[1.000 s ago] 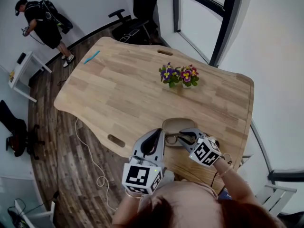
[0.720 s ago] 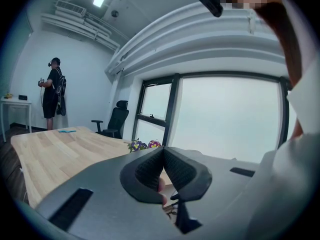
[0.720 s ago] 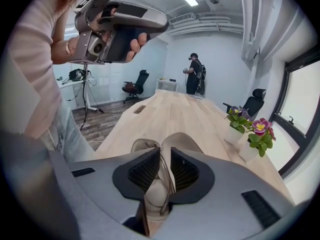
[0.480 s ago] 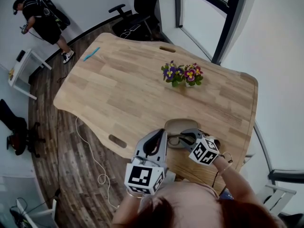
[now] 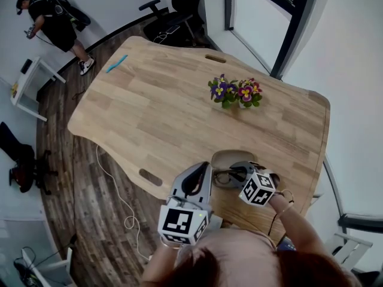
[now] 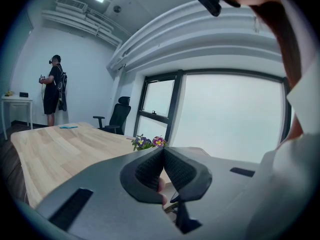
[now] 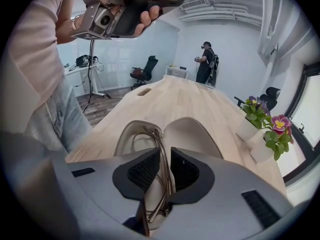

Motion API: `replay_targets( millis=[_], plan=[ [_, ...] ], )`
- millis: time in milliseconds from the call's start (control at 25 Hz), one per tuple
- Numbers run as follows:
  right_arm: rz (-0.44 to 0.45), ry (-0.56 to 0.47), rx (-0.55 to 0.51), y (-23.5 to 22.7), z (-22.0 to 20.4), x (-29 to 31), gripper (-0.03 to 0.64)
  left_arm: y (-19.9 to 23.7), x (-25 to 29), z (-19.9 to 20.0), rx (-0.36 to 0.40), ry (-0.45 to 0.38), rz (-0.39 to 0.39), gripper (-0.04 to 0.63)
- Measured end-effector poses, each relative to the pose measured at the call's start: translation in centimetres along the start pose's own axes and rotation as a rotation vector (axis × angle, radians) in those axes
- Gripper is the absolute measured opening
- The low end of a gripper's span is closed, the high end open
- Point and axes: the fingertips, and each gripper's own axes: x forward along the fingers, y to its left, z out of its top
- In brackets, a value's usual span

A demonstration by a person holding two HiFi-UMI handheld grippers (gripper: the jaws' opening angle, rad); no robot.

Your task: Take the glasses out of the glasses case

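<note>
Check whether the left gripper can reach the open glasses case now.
Probably yes, at its left edge: the left gripper sits beside the glasses case, nothing between. Its jaws are together, though, and the right gripper, holding the glasses, crowds the middle.

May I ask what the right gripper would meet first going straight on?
Probably the open beige glasses case lying just ahead of the right gripper, which grips thin metal-framed glasses.

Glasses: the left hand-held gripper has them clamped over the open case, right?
Wrong side: the right hand-held gripper has the glasses clamped over the open case, as the right gripper view shows. The left hand-held gripper is shut and empty.
</note>
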Motion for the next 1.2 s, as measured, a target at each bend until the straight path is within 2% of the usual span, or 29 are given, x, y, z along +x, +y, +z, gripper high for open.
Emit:
replay_targets(
  millis=[280, 760, 1200],
  plan=[
    [0.020, 0.050, -0.048, 0.2, -0.7, 1.0, 0.037, 0.7, 0.1, -0.2, -0.005, 0.012, 0.002, 0.000],
    [0.066, 0.059, -0.100, 0.3, -0.7, 1.3, 0.015, 1.7, -0.1, 0.1, -0.016, 0.008, 0.019, 0.000],
    [0.033, 0.044, -0.123, 0.3, 0.1, 0.4, 0.014, 2.0, -0.5, 0.2, -0.017, -0.006, 0.027, 0.000]
  ],
)
